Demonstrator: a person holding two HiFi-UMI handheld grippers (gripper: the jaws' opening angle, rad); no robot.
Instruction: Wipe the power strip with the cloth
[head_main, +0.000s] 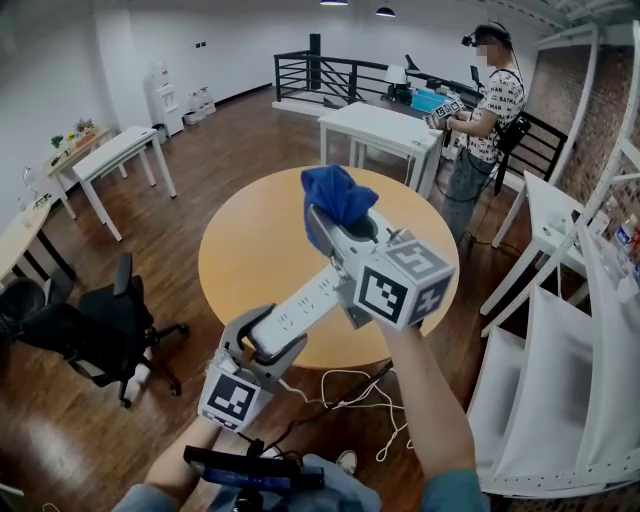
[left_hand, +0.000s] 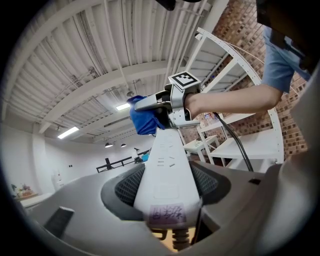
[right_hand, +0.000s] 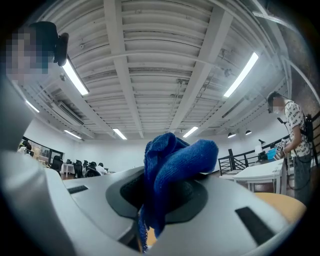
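A long white power strip (head_main: 305, 300) is held up in the air above the round wooden table (head_main: 235, 255). My left gripper (head_main: 262, 345) is shut on its near end, and in the left gripper view the power strip (left_hand: 167, 170) runs away between the two dark pads. My right gripper (head_main: 340, 222) is at the strip's far end, shut on a bunched blue cloth (head_main: 335, 193). The cloth (left_hand: 145, 117) sits against the strip's far end under the right gripper (left_hand: 172, 102). In the right gripper view the cloth (right_hand: 172, 167) fills the jaws and hides the strip.
The strip's white cable (head_main: 350, 390) trails to the wooden floor. A black office chair (head_main: 110, 320) stands at the left and white shelving (head_main: 560, 380) at the right. White tables (head_main: 385, 128) and a person (head_main: 490, 110) holding grippers are beyond the round table.
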